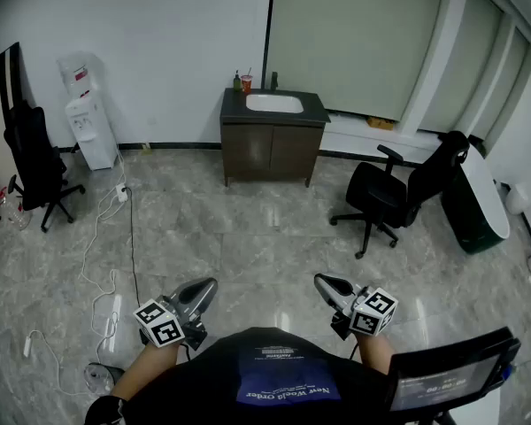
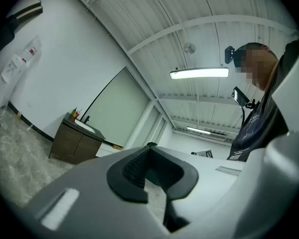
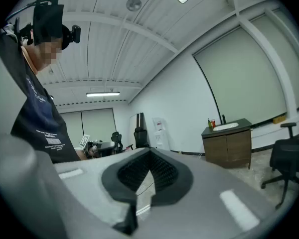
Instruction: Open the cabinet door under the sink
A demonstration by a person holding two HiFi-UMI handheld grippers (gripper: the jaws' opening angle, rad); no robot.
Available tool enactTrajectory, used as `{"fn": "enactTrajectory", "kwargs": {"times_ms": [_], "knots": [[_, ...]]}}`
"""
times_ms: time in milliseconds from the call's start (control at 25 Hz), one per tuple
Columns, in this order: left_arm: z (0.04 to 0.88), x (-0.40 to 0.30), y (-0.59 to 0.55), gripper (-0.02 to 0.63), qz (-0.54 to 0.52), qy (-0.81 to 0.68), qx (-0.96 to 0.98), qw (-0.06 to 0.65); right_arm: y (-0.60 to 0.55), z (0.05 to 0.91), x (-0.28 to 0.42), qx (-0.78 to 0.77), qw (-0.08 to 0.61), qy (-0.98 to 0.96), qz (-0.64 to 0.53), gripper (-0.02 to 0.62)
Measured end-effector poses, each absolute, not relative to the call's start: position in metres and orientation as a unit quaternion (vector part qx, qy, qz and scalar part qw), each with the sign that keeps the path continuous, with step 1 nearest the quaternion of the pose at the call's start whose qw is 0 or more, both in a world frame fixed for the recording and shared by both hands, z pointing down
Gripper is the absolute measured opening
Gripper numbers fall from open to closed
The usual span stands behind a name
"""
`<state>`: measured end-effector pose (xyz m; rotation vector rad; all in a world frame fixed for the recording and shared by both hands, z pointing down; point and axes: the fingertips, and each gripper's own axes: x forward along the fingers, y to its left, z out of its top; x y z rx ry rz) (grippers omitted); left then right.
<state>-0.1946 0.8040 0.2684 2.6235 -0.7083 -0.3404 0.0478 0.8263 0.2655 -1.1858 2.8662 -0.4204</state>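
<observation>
The dark brown sink cabinet [image 1: 272,149] stands against the far wall with a white basin [image 1: 273,104] on top, and both of its doors are closed. It also shows small in the left gripper view [image 2: 74,143] and the right gripper view [image 3: 229,146]. My left gripper [image 1: 209,287] and right gripper [image 1: 322,282] are held low in front of my body, far from the cabinet across the tiled floor. In each case the jaws meet at the tip with nothing between them. Bottles [image 1: 241,82] stand at the basin's left.
A black office chair [image 1: 385,193] stands right of the cabinet, with a dark bin [image 1: 473,206] beyond it. A water dispenser [image 1: 88,118] and another black chair [image 1: 31,162] are at the left wall. A white cable [image 1: 106,237] trails over the floor. A chair back [image 1: 451,374] is near my right.
</observation>
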Motion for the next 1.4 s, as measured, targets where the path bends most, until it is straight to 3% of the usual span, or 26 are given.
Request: {"fn": "enactTrajectory", "kwargs": {"times_ms": [800, 1400], "knots": [[0.273, -0.21, 0.801, 0.0, -0.128, -0.253, 0.935, 0.212, 0.82, 0.266, 0.026, -0.371, -0.002, 0.918, -0.139, 0.0], [0.277, -0.279, 0.779, 0.0, -0.129, -0.259, 0.932, 0.217, 0.786, 0.269, -0.026, -0.382, -0.007, 0.914, -0.141, 0.0]]}}
